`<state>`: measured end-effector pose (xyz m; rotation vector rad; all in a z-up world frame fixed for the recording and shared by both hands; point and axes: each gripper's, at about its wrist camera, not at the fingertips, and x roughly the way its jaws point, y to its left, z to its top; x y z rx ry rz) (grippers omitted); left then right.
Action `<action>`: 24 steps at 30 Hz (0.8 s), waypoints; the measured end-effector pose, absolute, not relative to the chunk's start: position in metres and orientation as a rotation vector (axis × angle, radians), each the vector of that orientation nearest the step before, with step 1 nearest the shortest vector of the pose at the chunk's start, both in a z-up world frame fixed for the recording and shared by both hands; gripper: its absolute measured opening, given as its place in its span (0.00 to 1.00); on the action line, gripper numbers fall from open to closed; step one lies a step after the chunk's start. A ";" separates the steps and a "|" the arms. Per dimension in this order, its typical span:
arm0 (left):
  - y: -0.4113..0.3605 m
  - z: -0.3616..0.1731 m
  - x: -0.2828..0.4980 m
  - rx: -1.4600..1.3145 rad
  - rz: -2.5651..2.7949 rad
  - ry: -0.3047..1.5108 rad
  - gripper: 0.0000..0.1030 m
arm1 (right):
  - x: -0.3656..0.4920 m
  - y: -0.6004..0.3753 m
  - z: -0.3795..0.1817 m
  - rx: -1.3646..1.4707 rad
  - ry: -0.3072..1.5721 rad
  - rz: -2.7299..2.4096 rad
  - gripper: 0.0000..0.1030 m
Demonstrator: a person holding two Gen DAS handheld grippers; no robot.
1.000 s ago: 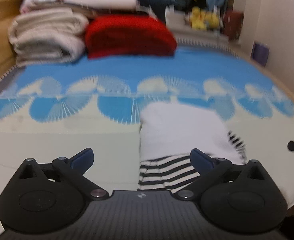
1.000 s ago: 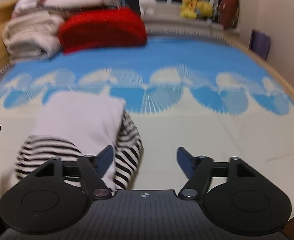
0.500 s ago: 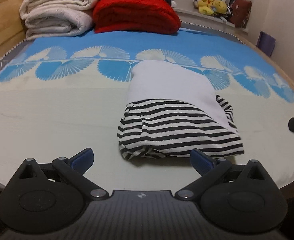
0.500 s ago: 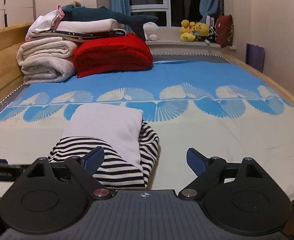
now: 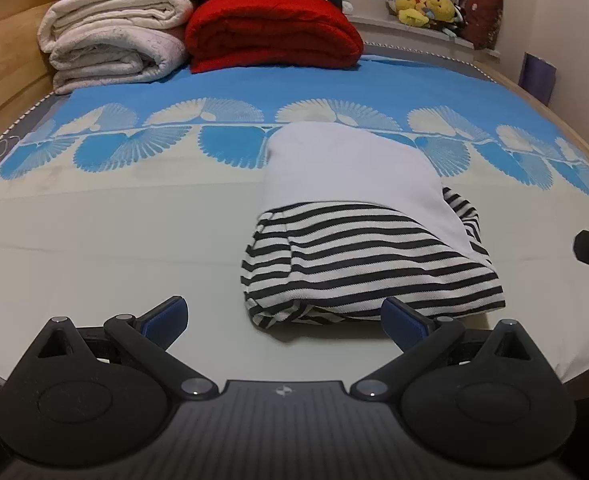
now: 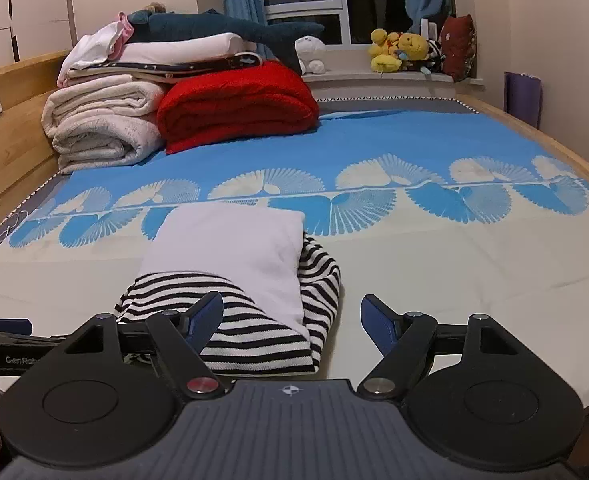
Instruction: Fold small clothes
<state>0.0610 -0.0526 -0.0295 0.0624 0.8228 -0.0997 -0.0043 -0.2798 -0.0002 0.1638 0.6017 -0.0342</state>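
left gripper (image 5: 284, 320): jaws being held wide apart, nothing gripped, hovering just short of the garment's near edge | folded striped garment (image 5: 358, 256): lying on the bedspread (image 5: 94, 248), white panel on top | right gripper (image 6: 292, 322): jaws having just been narrowing, being kept well apart, gripping nothing, over the garment's right corner

Both tongs drawn back from folded garment (image 5: 358, 240); right tongs (image 6: 292, 320) narrowing, empty
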 end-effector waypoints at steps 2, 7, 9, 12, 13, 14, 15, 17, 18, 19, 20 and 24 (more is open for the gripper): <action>-0.053 -0.031 0.062 0.059 -0.107 0.830 1.00 | -0.002 -0.278 -0.002 0.155 0.620 -0.031 0.76; -0.054 -0.040 0.065 -0.011 -0.172 0.909 1.00 | 0.004 -0.267 -0.012 0.112 0.696 0.017 0.84; -0.056 -0.041 0.064 -0.002 -0.173 0.908 1.00 | 0.004 -0.262 -0.013 0.086 0.699 0.024 0.87; -0.057 -0.039 0.064 0.000 -0.175 0.898 1.00 | 0.003 -0.259 -0.013 0.075 0.701 0.030 0.88; -0.057 -0.039 0.064 -0.001 -0.176 0.899 1.00 | 0.002 -0.260 -0.014 0.076 0.702 0.031 0.88; -0.057 -0.040 0.063 0.000 -0.180 0.901 1.00 | 0.002 -0.259 -0.013 0.078 0.703 0.030 0.88; -0.058 -0.039 0.063 0.003 -0.185 0.902 1.00 | 0.003 -0.260 -0.013 0.080 0.705 0.028 0.88; -0.061 -0.038 0.062 0.020 -0.192 0.894 1.00 | 0.003 -0.260 -0.013 0.083 0.706 0.026 0.88; -0.063 -0.038 0.061 0.033 -0.190 0.888 1.00 | 0.003 -0.261 -0.013 0.083 0.706 0.027 0.88; -0.064 -0.037 0.061 0.041 -0.186 0.882 1.00 | 0.002 -0.260 -0.013 0.083 0.705 0.027 0.88; -0.065 -0.037 0.060 0.047 -0.181 0.877 1.00 | 0.002 -0.261 -0.013 0.081 0.705 0.027 0.88; -0.063 -0.036 0.062 0.025 -0.177 0.885 1.00 | 0.003 -0.261 -0.013 0.082 0.706 0.026 0.88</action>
